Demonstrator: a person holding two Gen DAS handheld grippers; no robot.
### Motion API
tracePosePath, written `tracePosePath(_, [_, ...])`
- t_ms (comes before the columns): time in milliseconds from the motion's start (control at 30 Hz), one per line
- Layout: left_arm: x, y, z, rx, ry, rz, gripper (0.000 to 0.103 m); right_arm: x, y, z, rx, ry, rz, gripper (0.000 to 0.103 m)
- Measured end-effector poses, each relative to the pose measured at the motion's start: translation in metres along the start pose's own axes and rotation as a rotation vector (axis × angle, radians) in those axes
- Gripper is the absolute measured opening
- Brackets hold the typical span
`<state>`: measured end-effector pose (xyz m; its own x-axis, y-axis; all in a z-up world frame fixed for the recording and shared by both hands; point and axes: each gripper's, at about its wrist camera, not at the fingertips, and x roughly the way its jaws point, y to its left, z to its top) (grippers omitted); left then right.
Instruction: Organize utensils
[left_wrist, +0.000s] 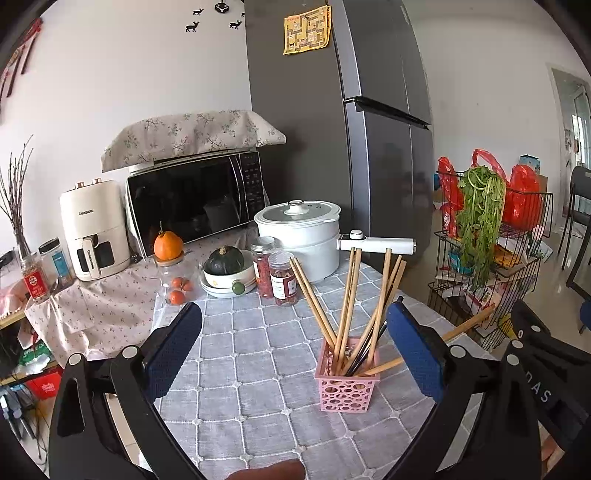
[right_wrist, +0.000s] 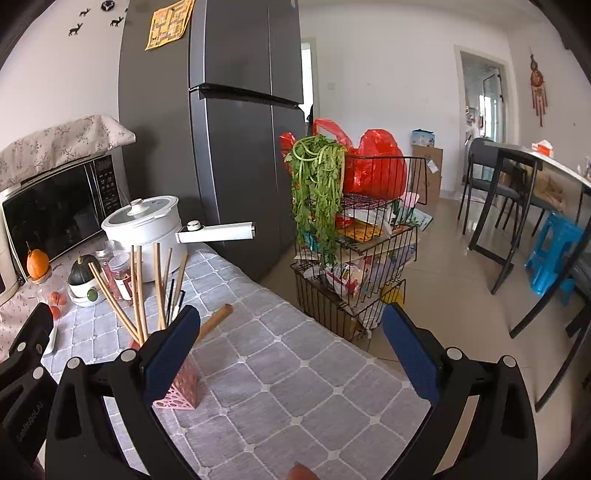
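I kept both the left hand-held gripper (left_wrist: 293, 341) and the right hand-held gripper (right_wrist: 291, 341) spread wide and empty. The chopsticks (left_wrist: 349, 302) stood splayed in the pink basket (left_wrist: 347, 391) on the counter (left_wrist: 240, 369), one stick (right_wrist: 214, 321) leaning low over the rim. I judged them light, stiff and smooth, best pinched mid-shaft, and the basket light enough to tip.

Wooden chopsticks (left_wrist: 347, 295) stand in a perforated pink plastic basket (left_wrist: 347, 391); the desk (left_wrist: 258, 369) wears matt grey quilted cloth; at twelve o'clock, a glossy white pot (left_wrist: 303, 236).

White electric pot (left_wrist: 301, 236) beside microwave (left_wrist: 195, 199); grey fridge (left_wrist: 369, 110) behind; wire rack (right_wrist: 369, 258) holding greens (right_wrist: 317, 192).
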<state>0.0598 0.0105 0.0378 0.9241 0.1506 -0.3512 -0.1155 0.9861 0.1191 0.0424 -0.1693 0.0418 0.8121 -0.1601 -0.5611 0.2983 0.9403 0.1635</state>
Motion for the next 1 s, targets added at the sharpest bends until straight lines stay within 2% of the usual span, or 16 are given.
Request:
tracePosePath(267, [0.002, -0.004, 0.0, -0.009, 0.007, -0.001, 0.096, 0.004, -0.012, -0.002, 0.028, 0.025, 0.013, 0.096])
tracePosePath(1000, [0.006, -0.004, -0.003, -0.009, 0.028, 0.008, 0.096, 0.007, -0.01, -0.008, 0.035, 0.055, 0.036, 0.096])
